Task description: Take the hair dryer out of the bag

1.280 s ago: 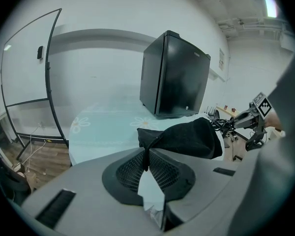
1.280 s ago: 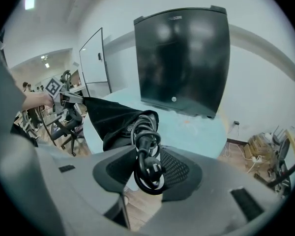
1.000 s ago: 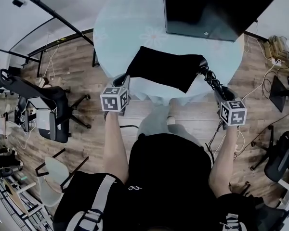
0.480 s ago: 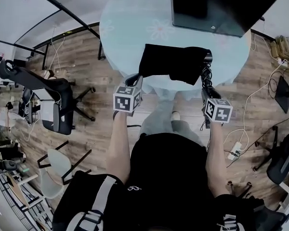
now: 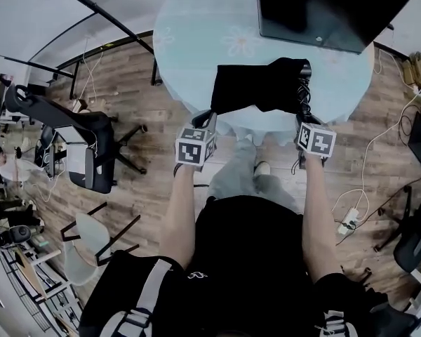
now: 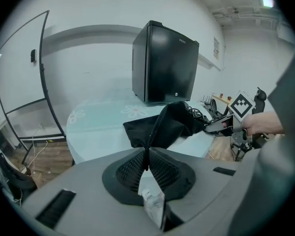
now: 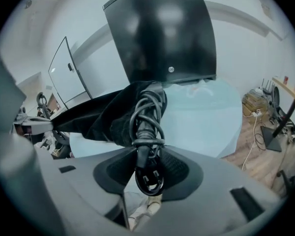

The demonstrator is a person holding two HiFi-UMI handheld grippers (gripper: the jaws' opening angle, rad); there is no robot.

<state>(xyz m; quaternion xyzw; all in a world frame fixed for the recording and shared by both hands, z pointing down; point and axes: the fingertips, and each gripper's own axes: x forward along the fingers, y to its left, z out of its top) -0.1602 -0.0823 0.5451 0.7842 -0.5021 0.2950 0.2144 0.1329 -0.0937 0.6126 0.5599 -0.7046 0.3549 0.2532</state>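
Observation:
A black cloth bag [image 5: 256, 86] lies on the near edge of the round pale-blue table [image 5: 196, 34]. My left gripper [image 5: 209, 116] is shut on a fold of the bag's left end, which rises as a thin ridge of fabric [image 6: 160, 127] from between the pads. My right gripper [image 5: 302, 116] is at the bag's right end, closed round the hair dryer's coiled black cord [image 7: 147, 127]. Its jaws have just been closing on that bundle, and the plug [image 7: 150, 178] hangs below them. The dryer's body stays hidden inside the bag [image 7: 103, 117].
A black mini fridge [image 5: 337, 9] stands on the far side of the table, behind the bag. Office chairs [image 5: 91, 153] stand on the wooden floor to the left. Cables and a power strip [image 5: 351, 220] lie on the floor to the right.
My right gripper has come in toward the bag's right end, so the cord once stretched out now bunches close to the bag. My left gripper shifted slightly inward with the fabric.

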